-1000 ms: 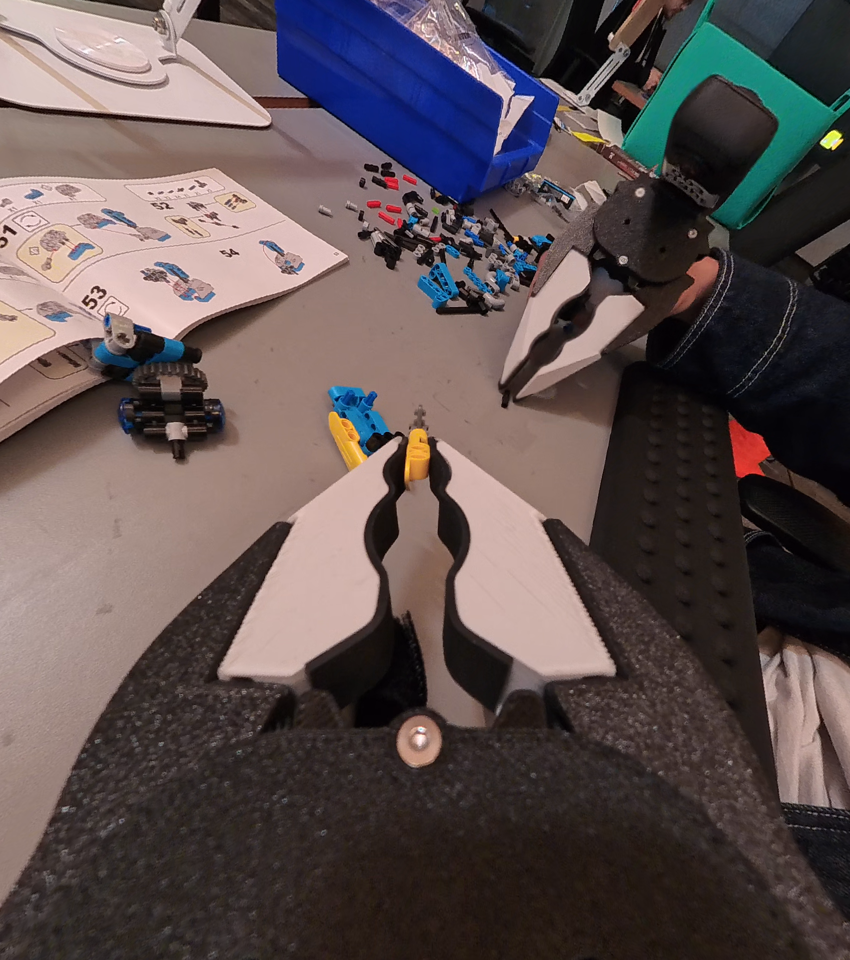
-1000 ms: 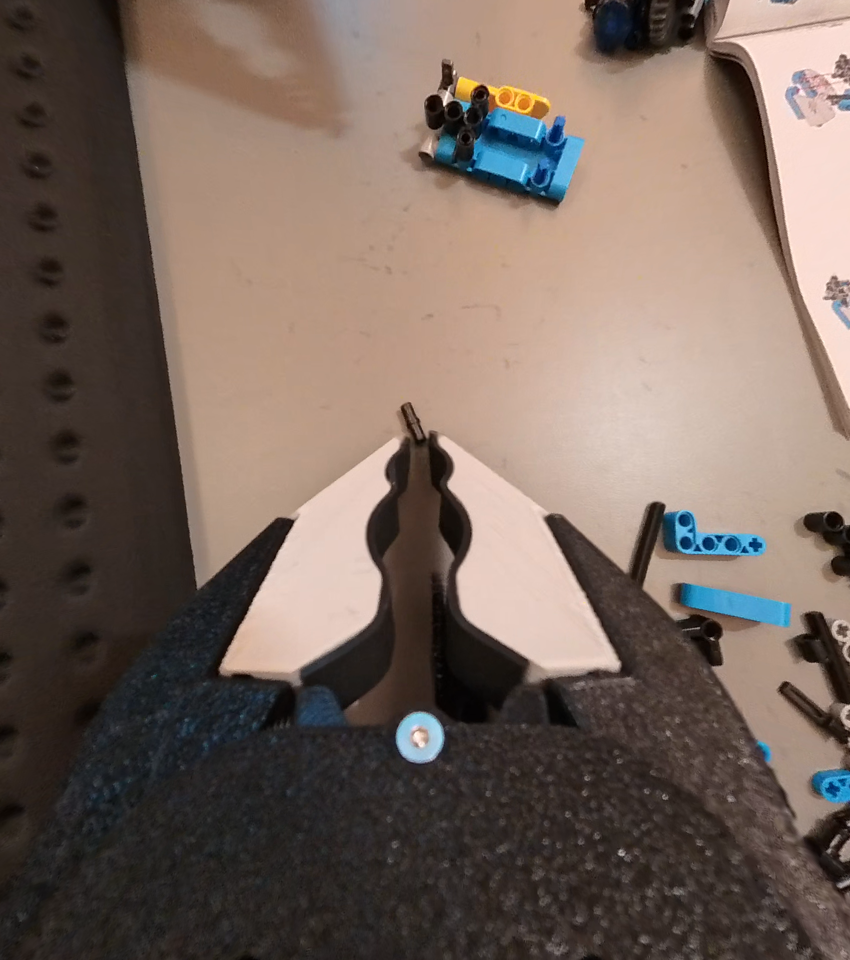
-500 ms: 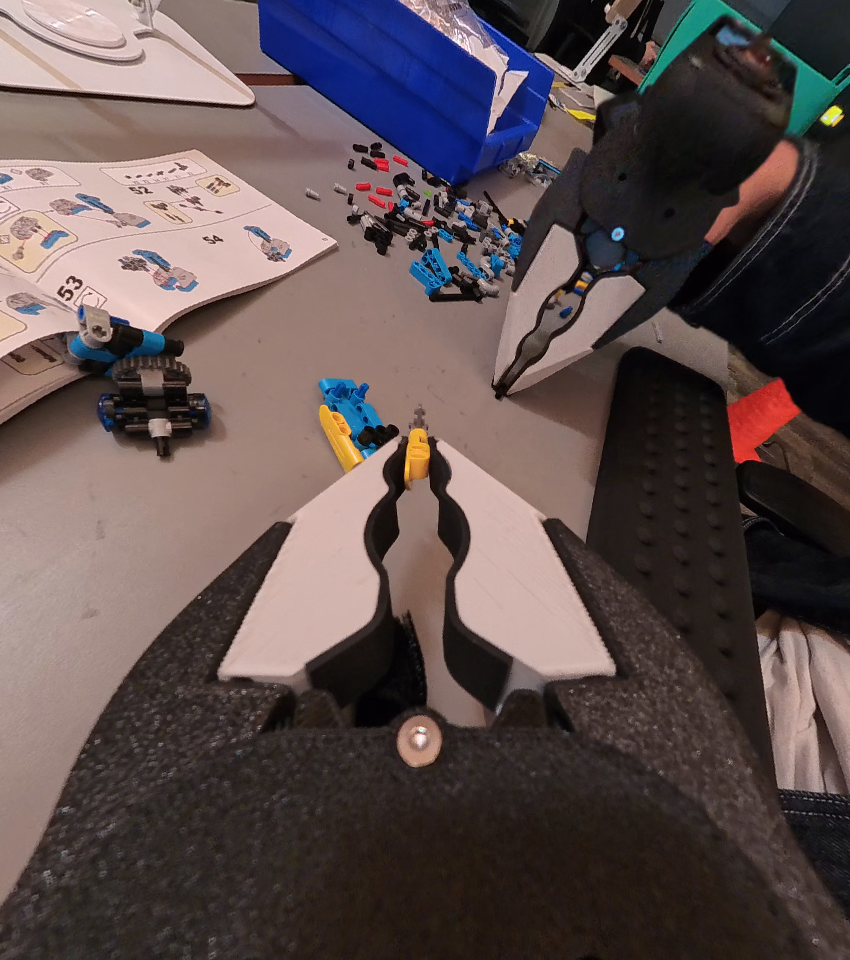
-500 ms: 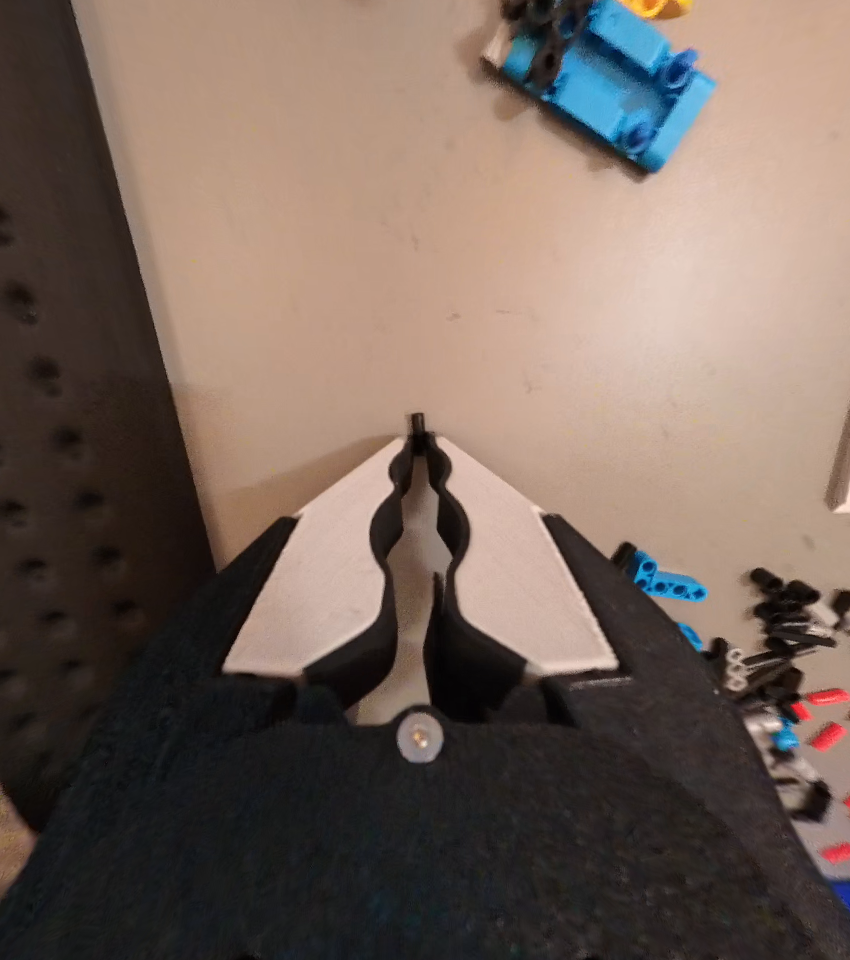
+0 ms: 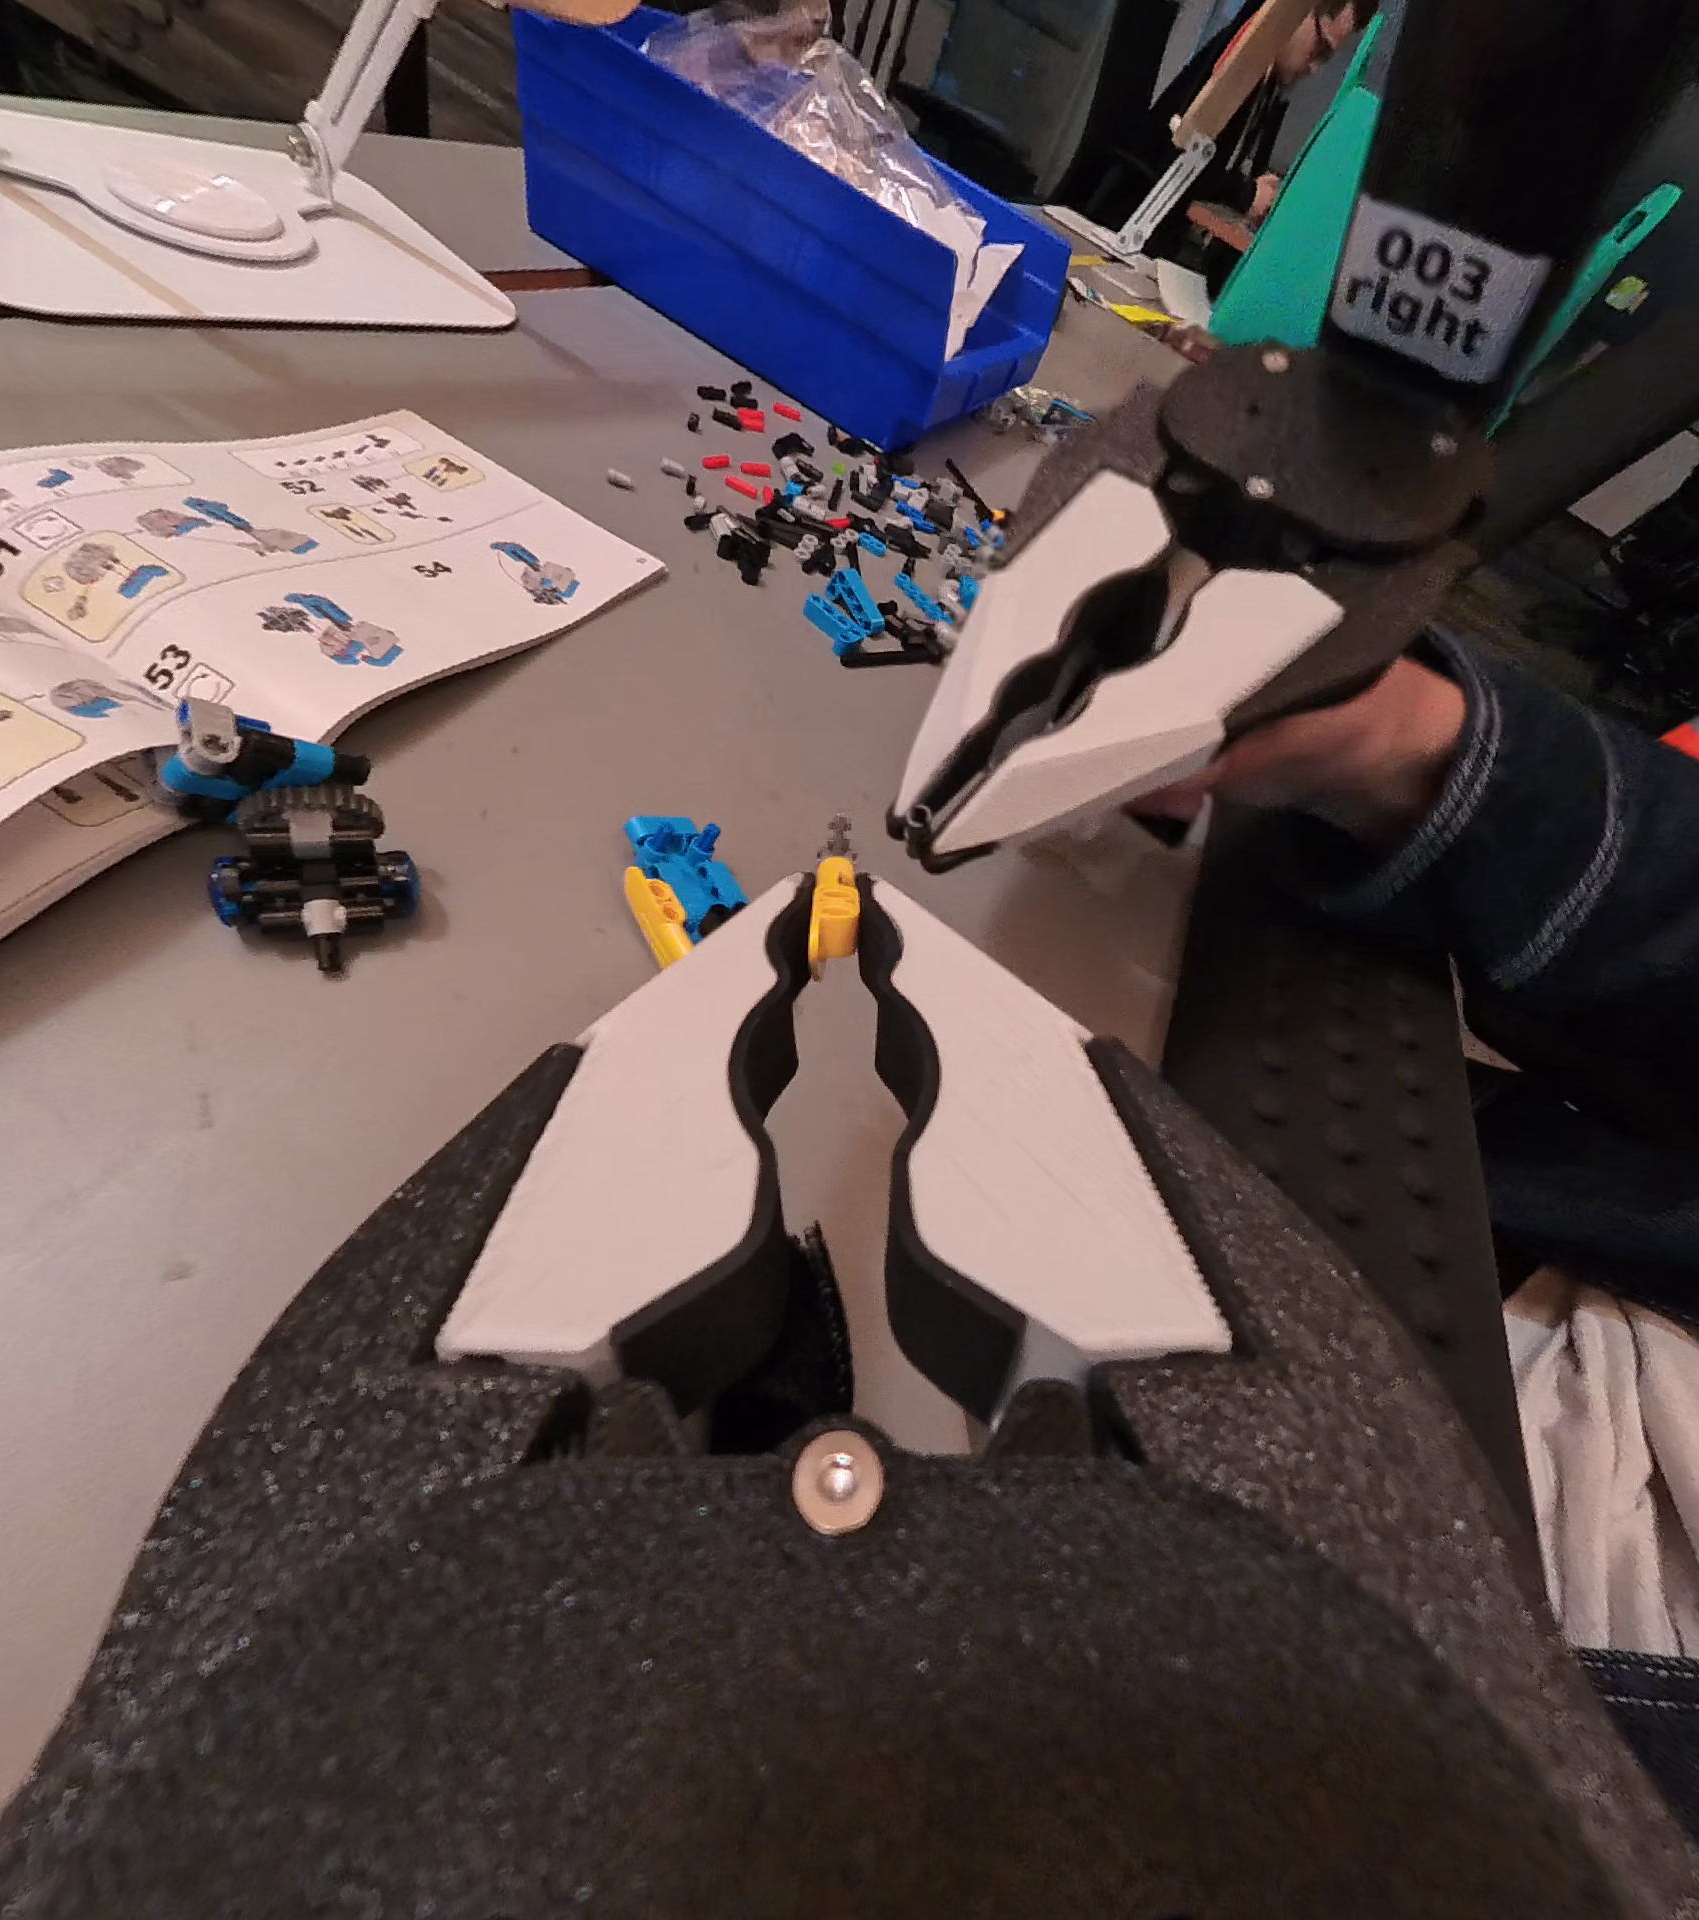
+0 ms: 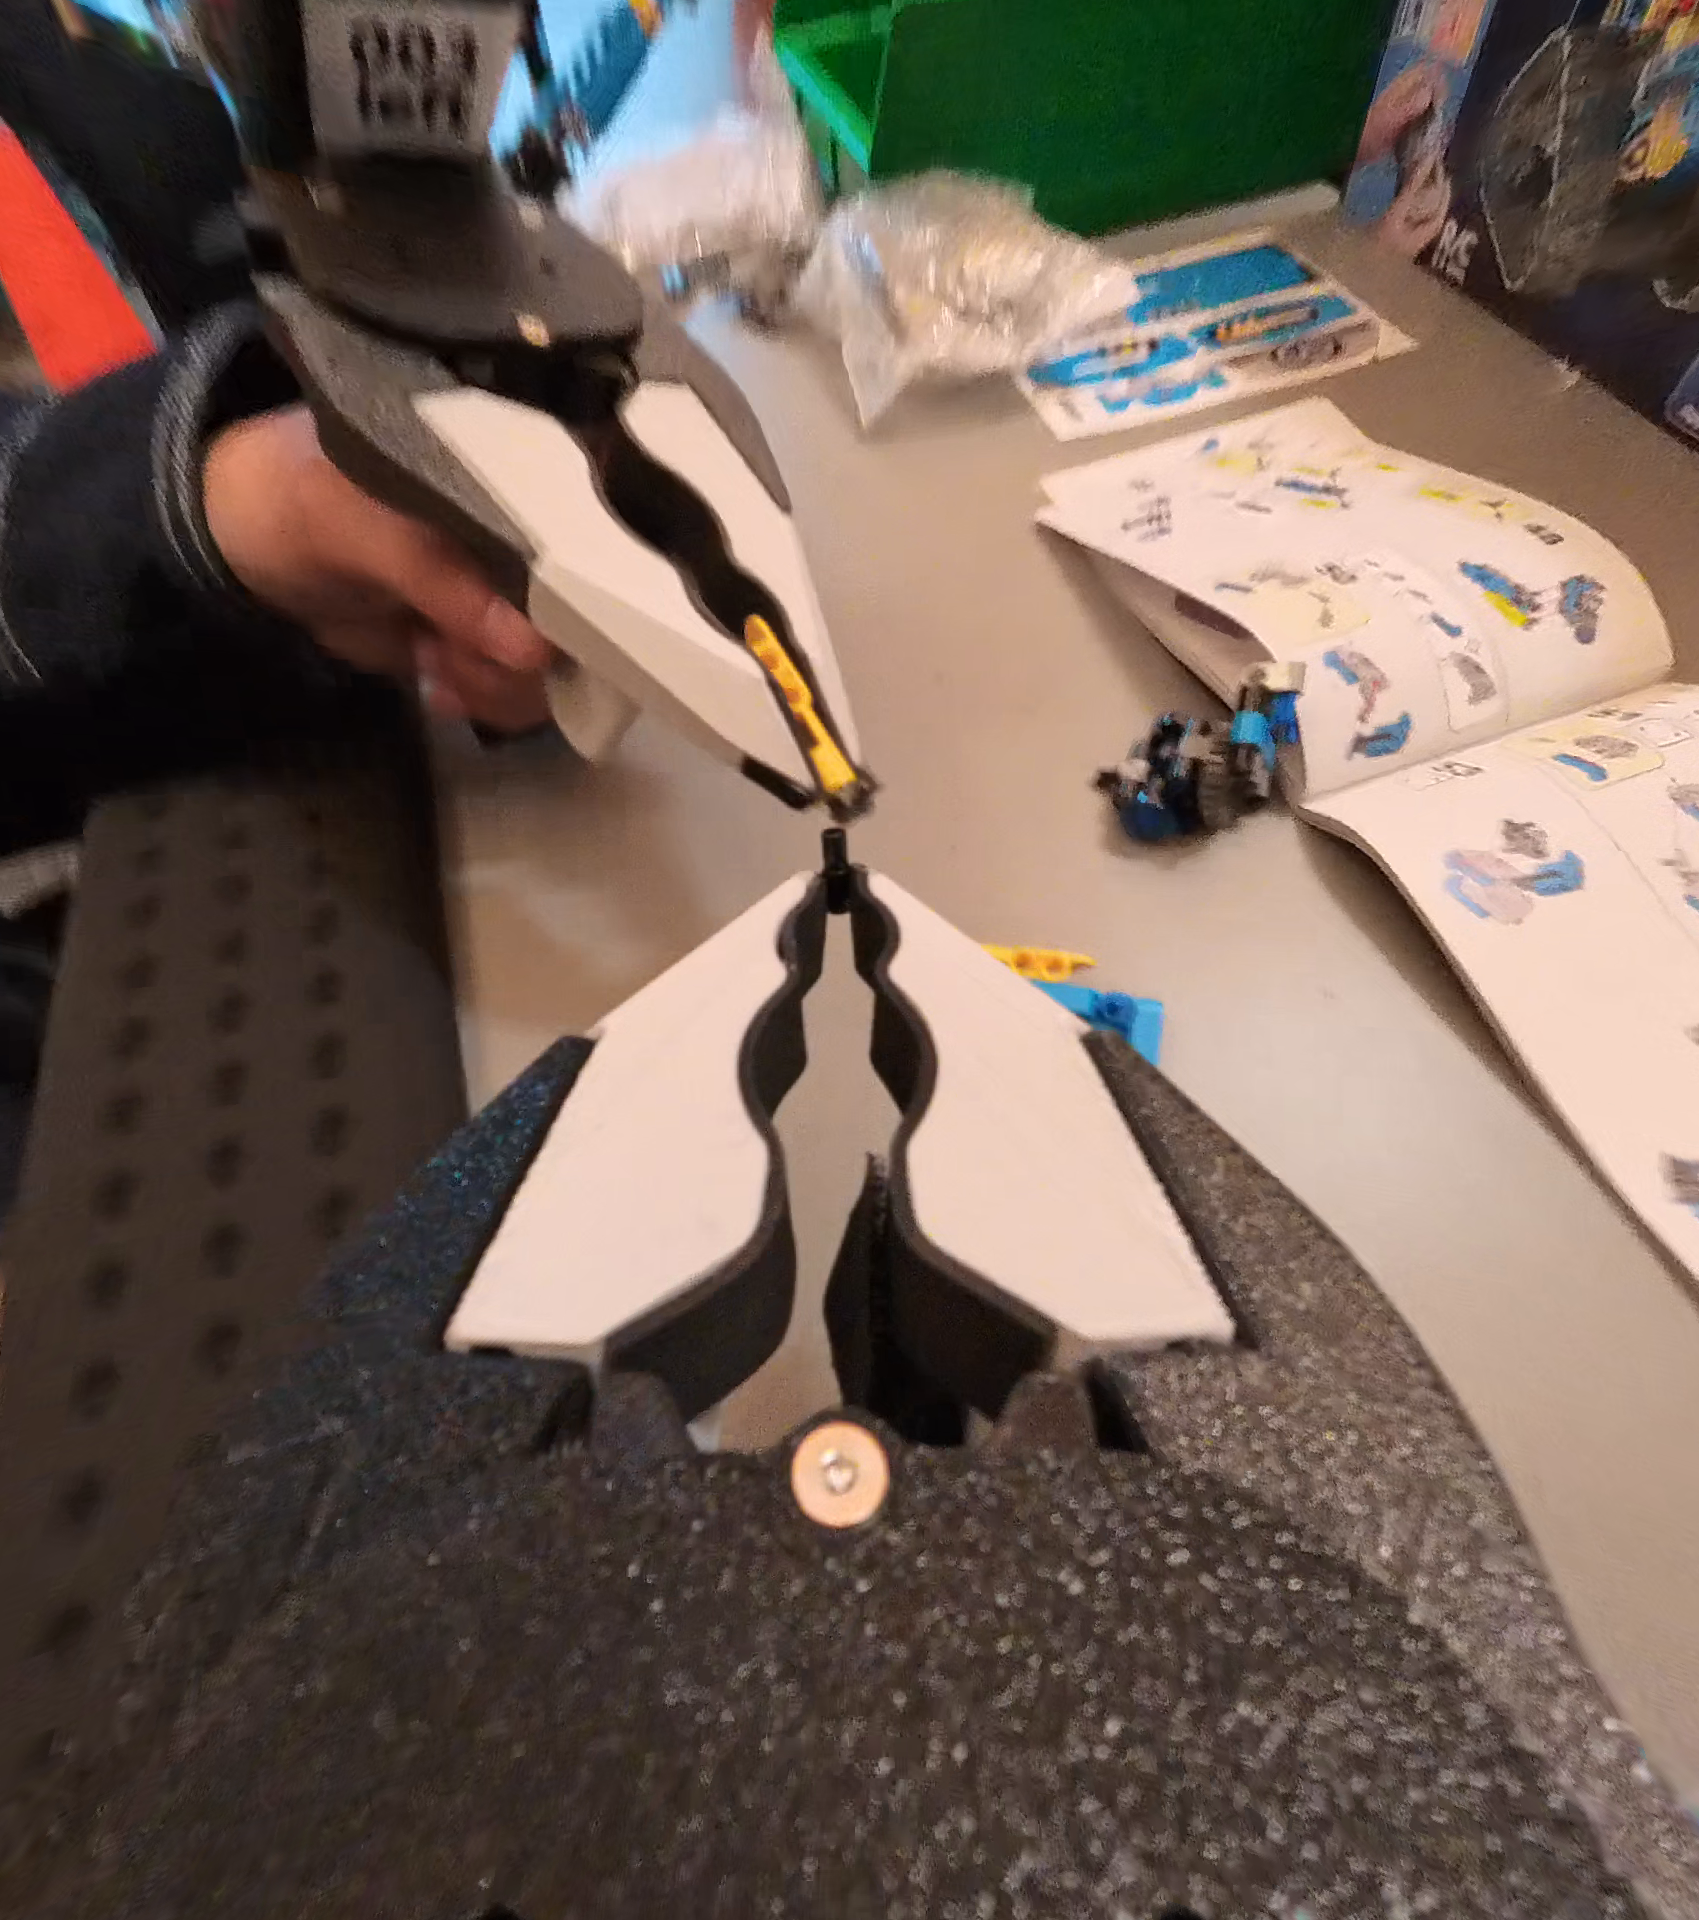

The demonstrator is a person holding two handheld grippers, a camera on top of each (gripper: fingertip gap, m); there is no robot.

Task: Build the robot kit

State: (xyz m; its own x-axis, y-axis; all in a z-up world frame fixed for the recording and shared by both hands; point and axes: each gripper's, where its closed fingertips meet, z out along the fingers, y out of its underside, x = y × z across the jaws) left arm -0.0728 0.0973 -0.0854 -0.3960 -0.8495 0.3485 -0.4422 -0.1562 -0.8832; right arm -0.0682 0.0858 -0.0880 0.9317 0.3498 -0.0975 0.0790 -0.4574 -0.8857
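Left wrist view:
- Instruction booklet (image 5: 232, 582): lying open on the counter (image 5: 97, 1143) at the left edge.
- Small wheeled assembly (image 5: 310, 842): sitting against the booklet's lower corner.
- Storage bin (image 5: 772, 249): standing at top centre, a plastic bag (image 5: 803, 94) lying in it.
- Loose parts pile (image 5: 845, 530): lying just below the bin.
- Small assembled piece (image 5: 673, 873): lying at centre, left of the left tongs (image 5: 834, 904).
- Beam (image 5: 832, 914): sitting between the left tongs' tips.
- Right tongs (image 5: 918, 831): hanging right of centre, tips near the left tongs' tips.
- Perforated mat (image 5: 1333, 1091): lying at the counter's right edge.
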